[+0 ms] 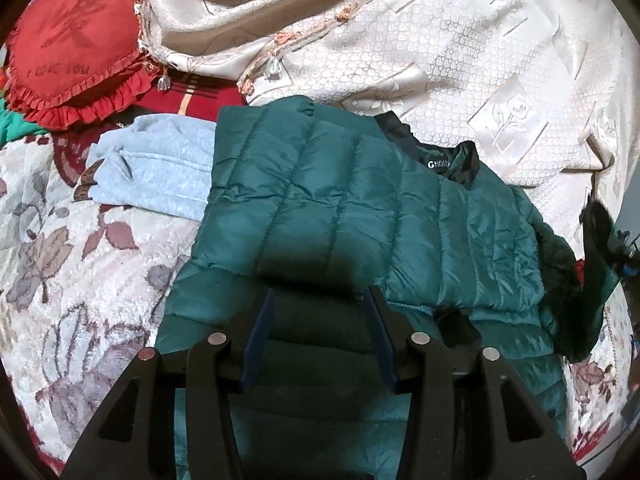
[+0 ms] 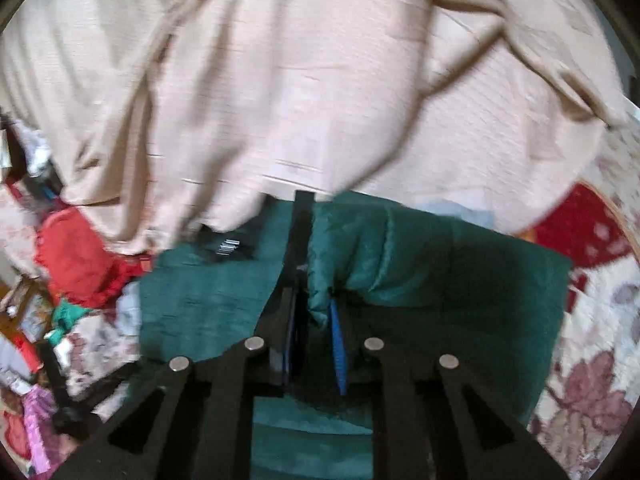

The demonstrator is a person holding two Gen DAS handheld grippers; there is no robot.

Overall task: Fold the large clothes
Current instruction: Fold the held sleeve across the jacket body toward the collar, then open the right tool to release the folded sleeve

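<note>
A teal quilted puffer jacket (image 1: 340, 200) lies on a floral bed cover, its black collar label (image 1: 440, 164) at the far side and one panel folded over the body. My left gripper (image 1: 322, 292) sits at the jacket's near edge, where thick teal fabric fills the gap between its blue pads. In the right wrist view, which is blurred, my right gripper (image 2: 314, 300) is shut on a bunched fold of the jacket (image 2: 440, 272), with the pads nearly together. A dark blur (image 1: 600, 228) hangs over the jacket's right end.
A red frilled heart cushion (image 1: 68, 48) lies far left, and a light-blue garment (image 1: 156, 172) rests beside the jacket. Cream satin bedding (image 1: 440, 60) is heaped behind. The floral cover (image 1: 60, 240) spreads to the left. Household clutter (image 2: 28, 320) lies beyond the bed's left side.
</note>
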